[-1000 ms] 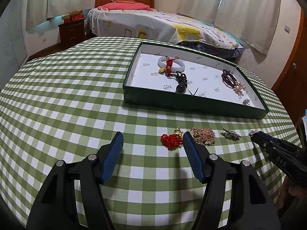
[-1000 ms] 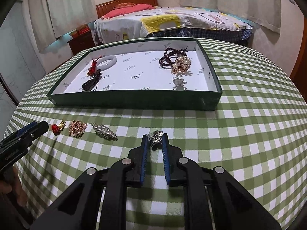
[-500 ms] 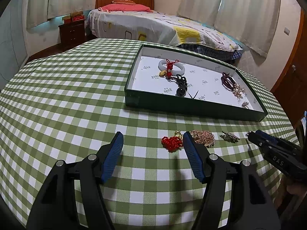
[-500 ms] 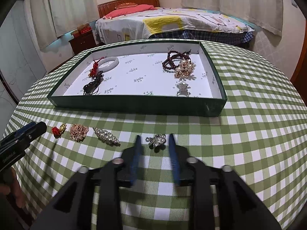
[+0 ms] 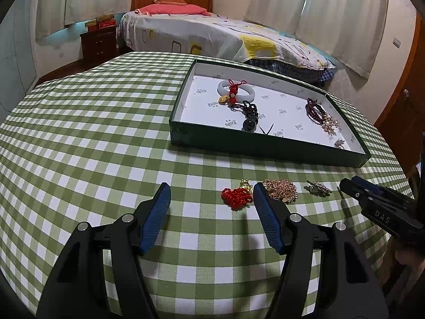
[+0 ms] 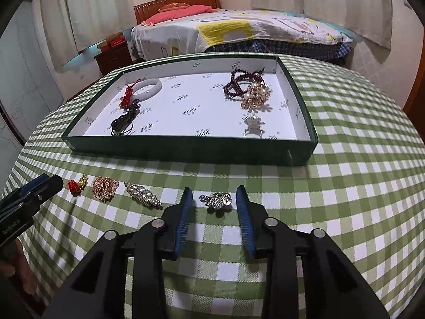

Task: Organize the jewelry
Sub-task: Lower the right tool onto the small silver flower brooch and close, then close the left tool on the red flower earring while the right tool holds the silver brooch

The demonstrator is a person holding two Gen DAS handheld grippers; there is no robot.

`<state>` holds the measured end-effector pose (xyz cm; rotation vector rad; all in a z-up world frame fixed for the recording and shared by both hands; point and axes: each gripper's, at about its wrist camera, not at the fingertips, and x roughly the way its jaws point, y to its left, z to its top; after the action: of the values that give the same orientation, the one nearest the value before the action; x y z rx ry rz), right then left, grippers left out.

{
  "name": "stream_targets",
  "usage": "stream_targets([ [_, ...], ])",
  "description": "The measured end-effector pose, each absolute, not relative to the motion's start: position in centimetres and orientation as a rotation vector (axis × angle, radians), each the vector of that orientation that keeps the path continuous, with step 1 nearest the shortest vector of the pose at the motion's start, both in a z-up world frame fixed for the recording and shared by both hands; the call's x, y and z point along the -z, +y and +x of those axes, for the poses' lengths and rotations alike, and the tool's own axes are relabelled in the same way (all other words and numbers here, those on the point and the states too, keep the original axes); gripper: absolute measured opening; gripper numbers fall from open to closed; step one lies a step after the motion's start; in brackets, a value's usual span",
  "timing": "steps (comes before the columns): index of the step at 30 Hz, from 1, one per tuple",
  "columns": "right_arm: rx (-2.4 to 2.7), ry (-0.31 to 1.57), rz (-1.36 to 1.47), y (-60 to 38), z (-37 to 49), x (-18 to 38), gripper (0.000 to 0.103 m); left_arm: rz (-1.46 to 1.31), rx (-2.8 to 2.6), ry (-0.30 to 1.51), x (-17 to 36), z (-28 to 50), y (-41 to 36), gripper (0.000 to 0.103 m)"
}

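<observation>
A small silver brooch (image 6: 217, 200) lies on the green checked cloth between the fingers of my right gripper (image 6: 214, 189). Its jaws are closing, but the pads stand clear of the brooch. To the left lie a long rhinestone clip (image 6: 143, 198), a gold chain pile (image 6: 105, 187) and a red knot charm (image 6: 75, 184). My left gripper (image 5: 211, 186) hangs open and holds nothing, with the red knot charm (image 5: 236, 198) just inside its right finger. The green tray (image 6: 186, 151) beyond holds a white bangle (image 6: 151, 86), a black pendant, dark beads (image 6: 236, 83), a gold brooch and a ring.
The round table's edge curves close below both grippers. The tray (image 5: 265, 148) lies across the far half of the table. A bed (image 5: 212, 34) and a dark nightstand (image 5: 98, 40) stand behind it. A hand shows under the right gripper (image 5: 345, 183).
The right gripper, nearly shut around the silver brooch a second ago, has spread its fingers and the brooch lies free on the cloth. The left gripper stayed still and open.
</observation>
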<state>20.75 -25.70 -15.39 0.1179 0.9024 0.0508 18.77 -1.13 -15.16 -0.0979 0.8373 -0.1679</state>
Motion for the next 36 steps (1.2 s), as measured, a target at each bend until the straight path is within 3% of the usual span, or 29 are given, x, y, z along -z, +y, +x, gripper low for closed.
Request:
stream_targets([
  [4, -0.049, 0.902, 0.136, -26.2, 20.7, 15.5, 0.021, -0.096, 0.171, 0.84, 15.3, 18.9, -1.4, 0.063],
  [21, -0.014, 0.805, 0.112, -27.6, 18.1, 13.1, 0.021, -0.053, 0.203, 0.838, 15.7, 19.3, -3.5, 0.063],
  [32, -0.004, 0.775, 0.163, -29.3, 17.1, 12.2, 0.021, -0.035, 0.236, 0.907, 16.8, 20.6, -4.6, 0.029],
  [36, -0.007, 0.776, 0.174, -29.4, 17.1, 12.4, 0.021, -0.047, 0.237, 0.91, 16.9, 20.8, -4.4, 0.022],
])
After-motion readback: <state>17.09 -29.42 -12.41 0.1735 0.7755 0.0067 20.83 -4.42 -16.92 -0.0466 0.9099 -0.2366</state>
